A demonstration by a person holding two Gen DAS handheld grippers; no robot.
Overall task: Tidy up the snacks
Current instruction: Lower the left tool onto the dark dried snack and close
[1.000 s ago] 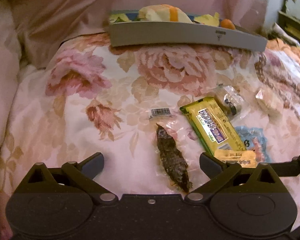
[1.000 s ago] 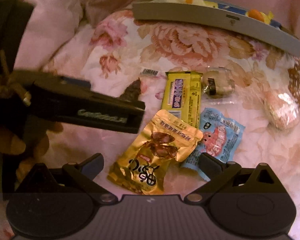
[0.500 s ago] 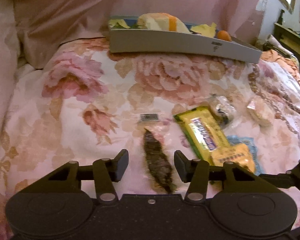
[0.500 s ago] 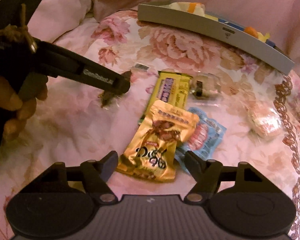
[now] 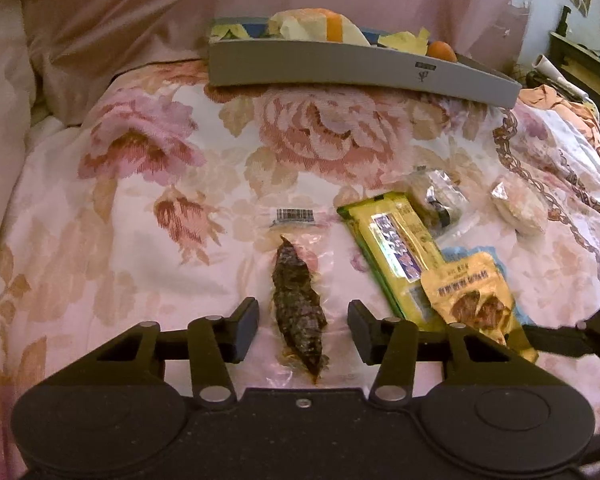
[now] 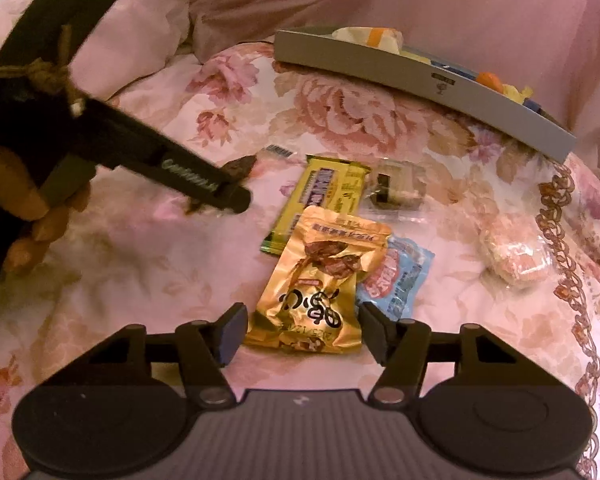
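Observation:
A dark dried snack in a clear wrapper [image 5: 300,312] lies on the flowered bedspread, between the fingers of my left gripper [image 5: 302,322]. A thin strip of cloth shows on each side of it. In the right wrist view one left finger [image 6: 228,196] crosses over that snack [image 6: 242,166]. My right gripper [image 6: 302,330] straddles the lower end of a gold pouch [image 6: 316,280]. Its jaws are closing, the pads right at the pouch's edges. The pouch overlaps a yellow-green bar [image 6: 320,196] and a blue packet [image 6: 396,280].
A grey tray [image 5: 340,68] holding several snacks sits at the back against pink pillows. A small clear-wrapped snack [image 6: 398,190] and a pink wrapped cake [image 6: 516,256] lie to the right. A person's hand [image 6: 24,208] holds the left gripper.
Both grippers went from wide open to narrow: the left around the dark snack, the right around the gold pouch. The right gripper also shifted sideways and rolled a little.

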